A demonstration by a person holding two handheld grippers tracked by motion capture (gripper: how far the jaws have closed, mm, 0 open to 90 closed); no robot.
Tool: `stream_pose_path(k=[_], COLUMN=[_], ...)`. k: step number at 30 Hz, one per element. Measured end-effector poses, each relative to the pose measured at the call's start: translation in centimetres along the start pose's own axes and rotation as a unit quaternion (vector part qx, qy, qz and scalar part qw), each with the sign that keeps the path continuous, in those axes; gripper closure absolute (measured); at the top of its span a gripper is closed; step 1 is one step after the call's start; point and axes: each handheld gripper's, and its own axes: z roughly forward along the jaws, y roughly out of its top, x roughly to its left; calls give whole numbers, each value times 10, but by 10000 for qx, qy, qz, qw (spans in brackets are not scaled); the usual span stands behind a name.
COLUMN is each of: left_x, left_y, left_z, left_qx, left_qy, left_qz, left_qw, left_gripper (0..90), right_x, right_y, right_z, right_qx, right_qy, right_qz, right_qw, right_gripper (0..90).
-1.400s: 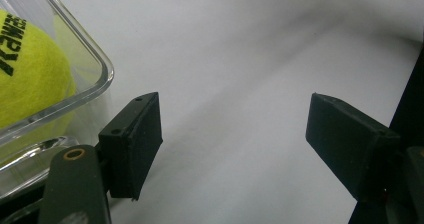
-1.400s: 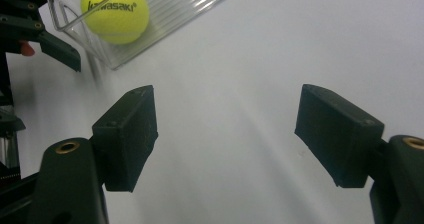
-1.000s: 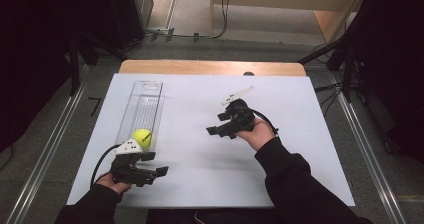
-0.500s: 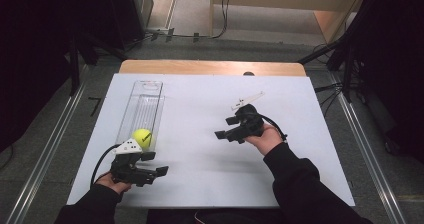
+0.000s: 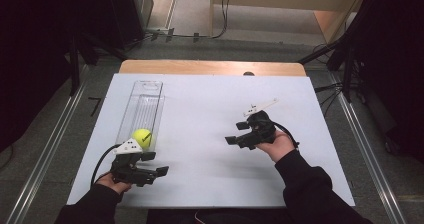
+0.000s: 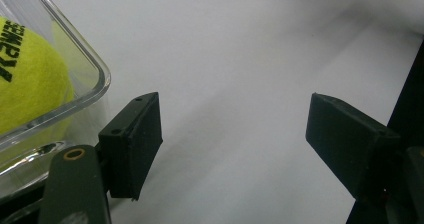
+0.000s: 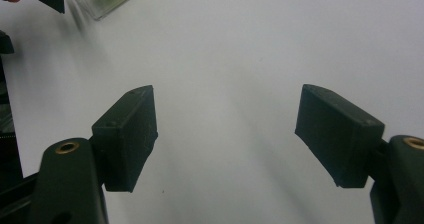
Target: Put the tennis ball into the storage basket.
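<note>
Your left gripper (image 5: 159,172) rests near the table's (image 5: 210,109) near-left corner, jaws spread and empty, just beside the clear tray (image 5: 141,109). The tennis ball (image 5: 142,137) lies at the tray's near end. Your right gripper (image 5: 234,133), right of centre, also holds its jaws spread on nothing

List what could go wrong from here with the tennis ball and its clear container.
1. One jaw of the left hand-held gripper stands right beside the clear container's near corner. A nudge could slide the container and set the tennis ball rolling along it.
2. The ball lies behind the container's wall, so open jaws coming in low may catch the rim instead.
3. The right hand-held gripper is open and well away, so nothing steadies the container.
</note>
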Motion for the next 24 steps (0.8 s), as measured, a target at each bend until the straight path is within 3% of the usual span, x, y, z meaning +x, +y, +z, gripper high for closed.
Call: stream_pose_path(k=[24], left_x=[0], left_y=[0], left_z=[0], left_qx=[24], left_qy=[12], left_qz=[1], left_qw=[10000], left_gripper=[234], right_x=[0], right_y=[-36], right_z=[-29], right_qx=[-63], right_qy=[-116], right_qz=[188], right_qw=[9997], right_gripper=[218])
